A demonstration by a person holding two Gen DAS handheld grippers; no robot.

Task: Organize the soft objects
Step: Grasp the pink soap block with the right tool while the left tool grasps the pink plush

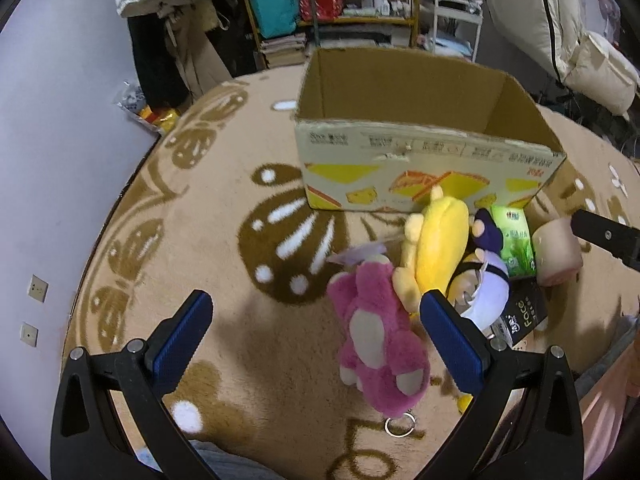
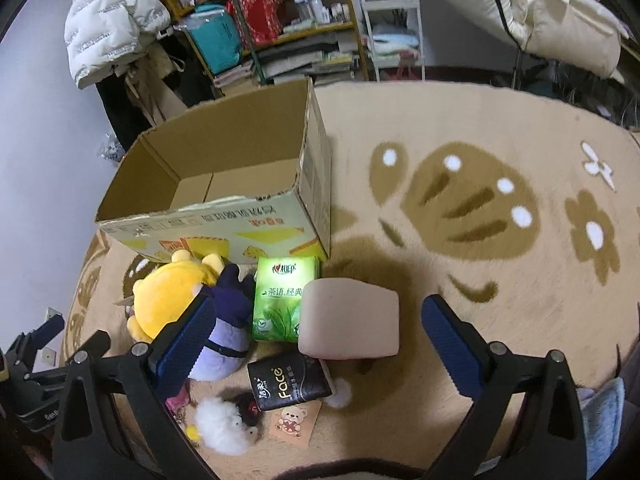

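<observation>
One box [image 2: 224, 184] is standing open on one rug [image 2: 460, 300]. Three plush toys are lying before it: one pink [image 1: 376, 340], one yellow [image 2: 168, 300], one purple [image 2: 228, 332]; one white fluffy ball [image 2: 222, 424] is lying nearby. Two tissue packs are showing, one green [image 2: 282, 300] and one black [image 2: 288, 380], along with one beige cushion [image 2: 350, 318], one bear card [image 2: 294, 420] and one key ring [image 1: 398, 426].

An open brown cardboard box [image 2: 224, 184] with yellow print stands upright on the rug, with nothing visible inside. Along its near side lie the soft things — a pink plush bear [image 1: 376, 332] face up, a yellow plush toy [image 1: 438, 248], a purple-and-lilac plush doll [image 2: 228, 332], a green tissue pack [image 2: 282, 300], a black tissue pack [image 2: 290, 380], a beige foam block [image 2: 350, 320] and a white fluffy pompom [image 2: 220, 426].
</observation>
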